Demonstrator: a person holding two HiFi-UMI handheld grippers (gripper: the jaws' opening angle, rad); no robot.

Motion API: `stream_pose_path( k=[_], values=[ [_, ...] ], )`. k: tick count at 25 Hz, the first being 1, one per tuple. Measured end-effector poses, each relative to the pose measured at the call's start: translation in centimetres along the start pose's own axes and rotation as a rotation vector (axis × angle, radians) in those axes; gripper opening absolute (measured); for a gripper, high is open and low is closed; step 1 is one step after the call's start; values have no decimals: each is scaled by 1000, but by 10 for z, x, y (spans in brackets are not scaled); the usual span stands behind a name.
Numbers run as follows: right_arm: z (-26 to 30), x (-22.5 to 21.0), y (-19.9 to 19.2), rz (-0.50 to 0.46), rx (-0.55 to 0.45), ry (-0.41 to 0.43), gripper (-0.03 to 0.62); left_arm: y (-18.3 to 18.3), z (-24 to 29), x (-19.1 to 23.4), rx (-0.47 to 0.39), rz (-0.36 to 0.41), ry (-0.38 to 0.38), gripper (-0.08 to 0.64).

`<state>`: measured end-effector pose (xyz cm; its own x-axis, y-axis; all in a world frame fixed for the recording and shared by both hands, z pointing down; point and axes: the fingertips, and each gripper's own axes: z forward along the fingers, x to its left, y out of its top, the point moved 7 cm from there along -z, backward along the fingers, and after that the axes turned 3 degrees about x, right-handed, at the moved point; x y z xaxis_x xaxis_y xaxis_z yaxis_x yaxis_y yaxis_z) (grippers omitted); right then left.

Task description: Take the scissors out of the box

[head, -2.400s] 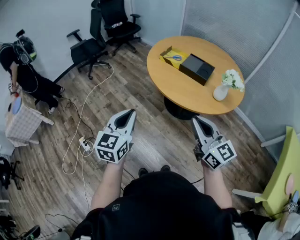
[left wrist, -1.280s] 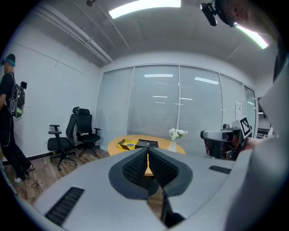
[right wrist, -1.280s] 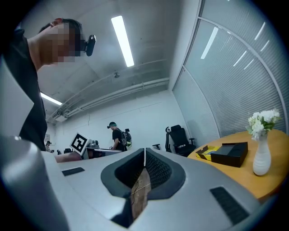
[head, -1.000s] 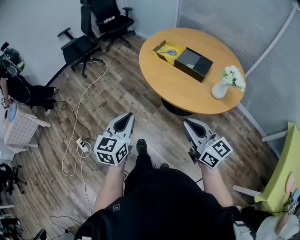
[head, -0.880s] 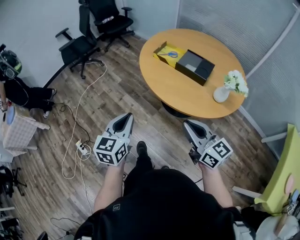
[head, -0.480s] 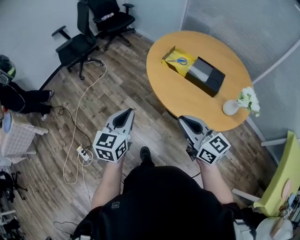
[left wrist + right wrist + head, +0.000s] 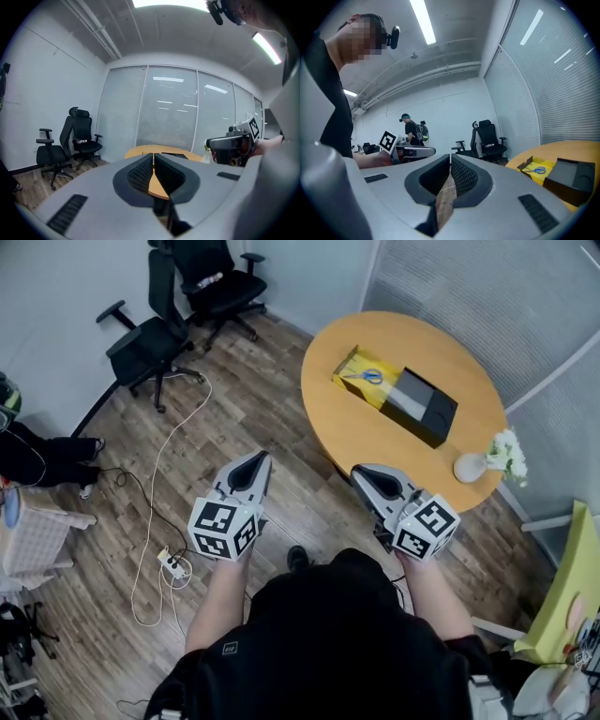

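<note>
Blue-handled scissors (image 7: 368, 377) (image 7: 539, 170) lie in a yellow box (image 7: 354, 365) (image 7: 531, 165) on the round wooden table (image 7: 375, 427). A black box (image 7: 424, 409) (image 7: 569, 177) sits right beside the yellow one. My left gripper (image 7: 255, 461) (image 7: 153, 159) is held over the wooden floor, well short of the table, jaws shut with nothing in them. My right gripper (image 7: 360, 472) (image 7: 450, 161) hangs near the table's front edge, also shut and holding nothing.
A white vase with flowers (image 7: 487, 456) stands at the table's right side. Two black office chairs (image 7: 178, 296) stand at the back left. A white cable and power strip (image 7: 172, 563) lie on the floor. Another person (image 7: 412, 132) stands in the background. A yellow-green chair (image 7: 567, 596) is at the right.
The table with the boxes has shifted closer and rightward in the head view as I walked toward it. Both grippers stay shut, held ahead of my body.
</note>
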<state>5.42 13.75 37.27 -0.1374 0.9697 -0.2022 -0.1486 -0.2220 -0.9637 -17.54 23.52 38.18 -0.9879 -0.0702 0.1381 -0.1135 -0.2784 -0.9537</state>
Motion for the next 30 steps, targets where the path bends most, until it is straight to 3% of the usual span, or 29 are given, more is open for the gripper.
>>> stream_pose_path(
  k=[9, 15, 30],
  values=[
    [18, -40, 0, 25, 14, -33, 38, 4, 45, 23, 35, -5, -29, 20],
    [34, -109, -1, 51, 19, -59, 38, 15, 108, 42, 64, -21, -15, 20],
    [51, -264, 20, 148, -60, -90, 38, 90, 252, 55, 125, 95, -34, 20]
  ],
)
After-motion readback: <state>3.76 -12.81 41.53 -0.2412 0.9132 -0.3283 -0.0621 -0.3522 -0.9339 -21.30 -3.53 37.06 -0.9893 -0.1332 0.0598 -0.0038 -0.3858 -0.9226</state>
